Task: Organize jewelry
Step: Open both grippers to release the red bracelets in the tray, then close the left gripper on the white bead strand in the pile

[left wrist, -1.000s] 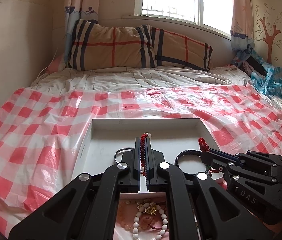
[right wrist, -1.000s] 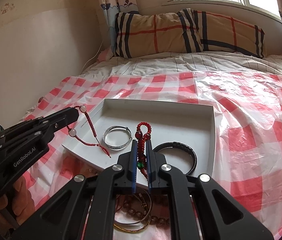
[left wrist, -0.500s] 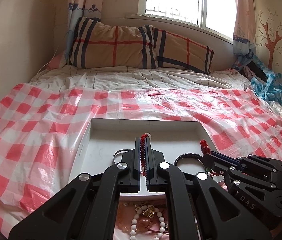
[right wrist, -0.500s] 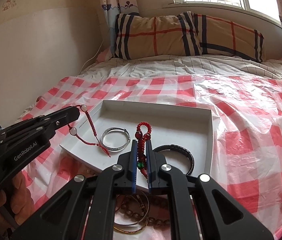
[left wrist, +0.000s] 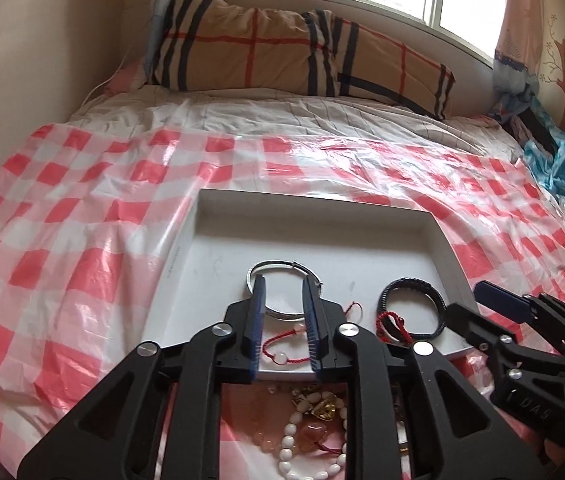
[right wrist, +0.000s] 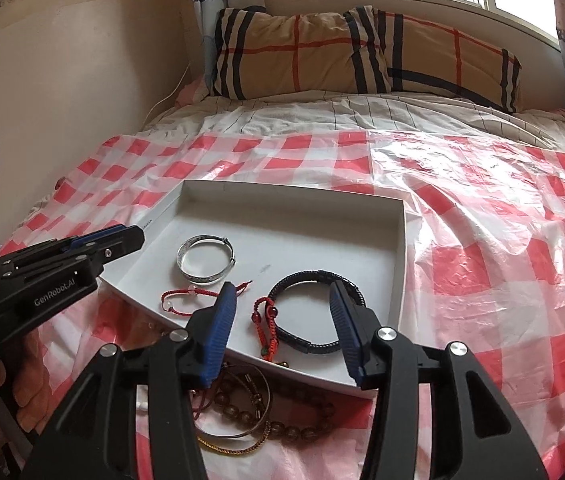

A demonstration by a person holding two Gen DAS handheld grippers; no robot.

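A white tray (right wrist: 294, 216) lies on the checked bed cover and also shows in the left wrist view (left wrist: 314, 224). In it lie a silver bangle (right wrist: 205, 260), a black braided bracelet (right wrist: 318, 312), a thin red cord bracelet with pale beads (right wrist: 186, 298) and a red knotted bracelet with a green bead (right wrist: 266, 328). My left gripper (left wrist: 284, 316) is open and empty above the thin red cord bracelet (left wrist: 286, 344). My right gripper (right wrist: 282, 324) is open and empty above the red knotted bracelet.
Loose jewelry lies on the cover in front of the tray: white and pink bead bracelets (left wrist: 310, 436), brown beads and thin bangles (right wrist: 250, 408). A plaid pillow (right wrist: 362, 52) lies at the bed's head. Blue cloth (left wrist: 558, 168) lies at the right edge.
Both grippers have opened. The thin red cord bracelet and the red knotted bracelet, held above the tray before, now lie in the tray. Both grippers sit lower and closer to the tray.
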